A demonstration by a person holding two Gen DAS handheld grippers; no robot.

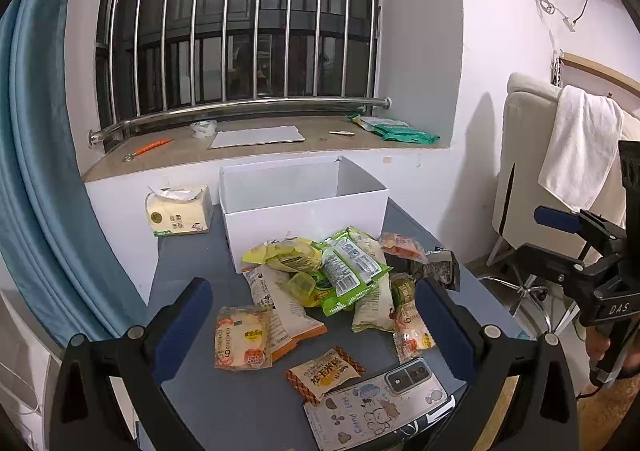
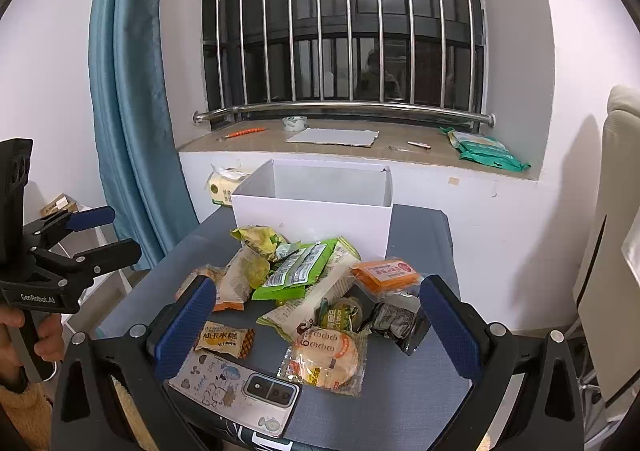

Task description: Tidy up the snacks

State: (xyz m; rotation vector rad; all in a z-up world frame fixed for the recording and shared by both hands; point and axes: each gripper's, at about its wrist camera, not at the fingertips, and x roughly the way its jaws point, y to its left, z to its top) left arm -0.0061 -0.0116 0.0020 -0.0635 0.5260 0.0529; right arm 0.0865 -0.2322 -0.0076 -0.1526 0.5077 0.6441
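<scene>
A pile of snack packets lies on the grey table in front of an open, empty white box. The pile and the box also show in the right wrist view. My left gripper is open and empty, above the near packets. A round-cake packet lies by its left finger. My right gripper is open and empty, over a round-cake packet and a dark packet. Each gripper shows in the other's view, at the right edge and left edge.
A phone in a cartoon case lies at the table's near edge, also in the right wrist view. A tissue pack stands left of the box. The windowsill holds tape, cardboard and green bags. A chair with a towel stands right.
</scene>
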